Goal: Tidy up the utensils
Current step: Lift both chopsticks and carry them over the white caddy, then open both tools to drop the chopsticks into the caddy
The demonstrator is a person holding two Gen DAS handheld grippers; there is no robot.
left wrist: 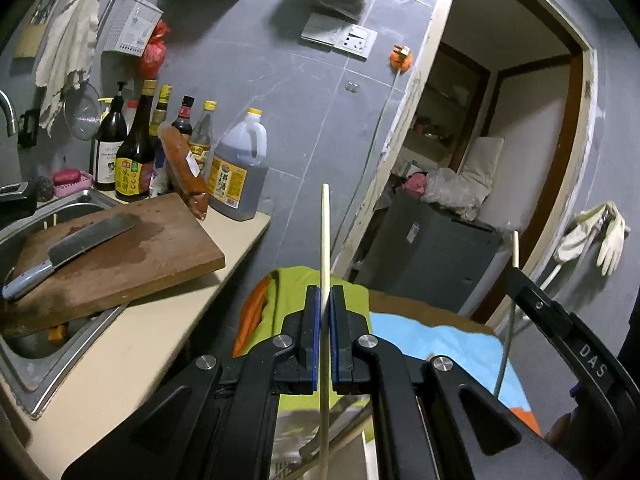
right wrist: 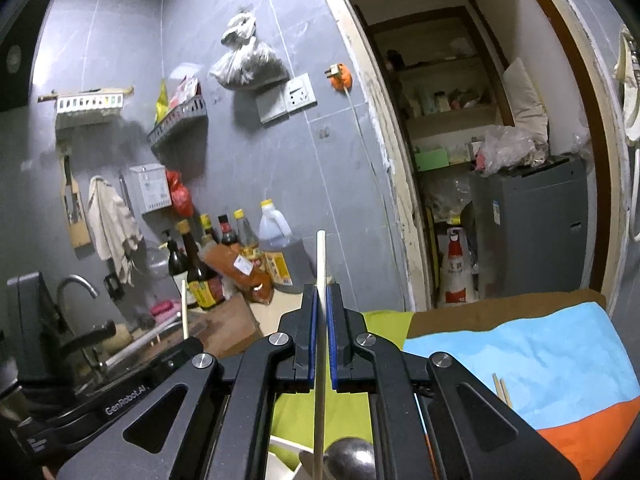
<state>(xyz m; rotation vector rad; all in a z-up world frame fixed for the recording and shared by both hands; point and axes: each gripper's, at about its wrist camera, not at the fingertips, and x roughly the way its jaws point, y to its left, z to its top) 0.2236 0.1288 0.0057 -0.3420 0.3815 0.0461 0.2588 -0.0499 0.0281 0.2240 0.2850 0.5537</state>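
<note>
My left gripper (left wrist: 325, 292) is shut on a pale wooden chopstick (left wrist: 325, 236) that stands upright between its blue pads, above a green, blue and orange cloth (left wrist: 432, 340). At the right edge of that view the right gripper (left wrist: 520, 280) carries a second chopstick (left wrist: 515, 248). In the right wrist view my right gripper (right wrist: 322, 292) is shut on its upright chopstick (right wrist: 321, 260). The left gripper (right wrist: 188, 342) with its chopstick (right wrist: 184, 308) shows at lower left. Two more chopsticks (right wrist: 502, 390) lie on the blue part of the cloth (right wrist: 520, 352). A rounded metal utensil (right wrist: 348, 456) sits below the fingers.
To the left are a wooden cutting board (left wrist: 152, 256) with a cleaver (left wrist: 76, 252) over the steel sink (left wrist: 24, 360), and several sauce bottles (left wrist: 136, 148) against the grey tiled wall. A doorway at the right opens onto a grey appliance (left wrist: 432, 264) and shelves (right wrist: 448, 120).
</note>
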